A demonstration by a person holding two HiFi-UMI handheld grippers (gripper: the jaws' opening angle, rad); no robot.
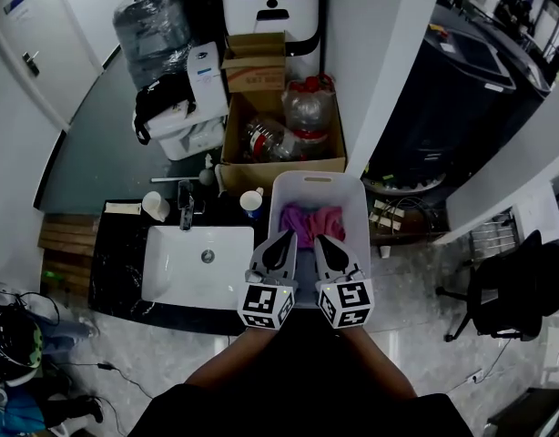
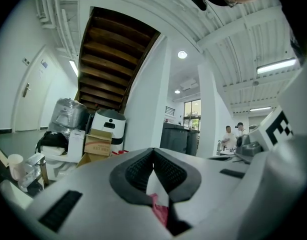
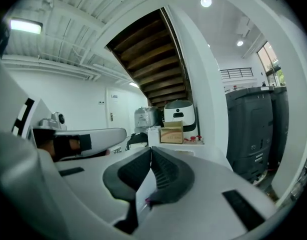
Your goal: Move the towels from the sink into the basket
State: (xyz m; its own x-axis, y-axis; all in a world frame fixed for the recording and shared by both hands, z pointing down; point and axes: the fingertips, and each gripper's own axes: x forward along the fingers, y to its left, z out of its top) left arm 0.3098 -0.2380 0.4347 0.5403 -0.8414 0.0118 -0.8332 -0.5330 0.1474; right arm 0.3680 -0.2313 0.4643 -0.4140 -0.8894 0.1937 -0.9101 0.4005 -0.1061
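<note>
Hovering side by side above the near rim of the white basket (image 1: pixel 355 209), the left gripper (image 1: pixel 286 236) and right gripper (image 1: pixel 321 240) both have their jaws pressed together, holding nothing. Just beyond their tips, the pink towels (image 1: pixel 313 221) lie bunched inside the basket, right of the sink (image 1: pixel 170 273).

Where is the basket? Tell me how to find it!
Find the black counter with the white sink in it. Just right of the sink stands a white plastic basket. Only it has pink and purple towels inside; the brown cardboard box behind it holds plastic bottles.
</note>
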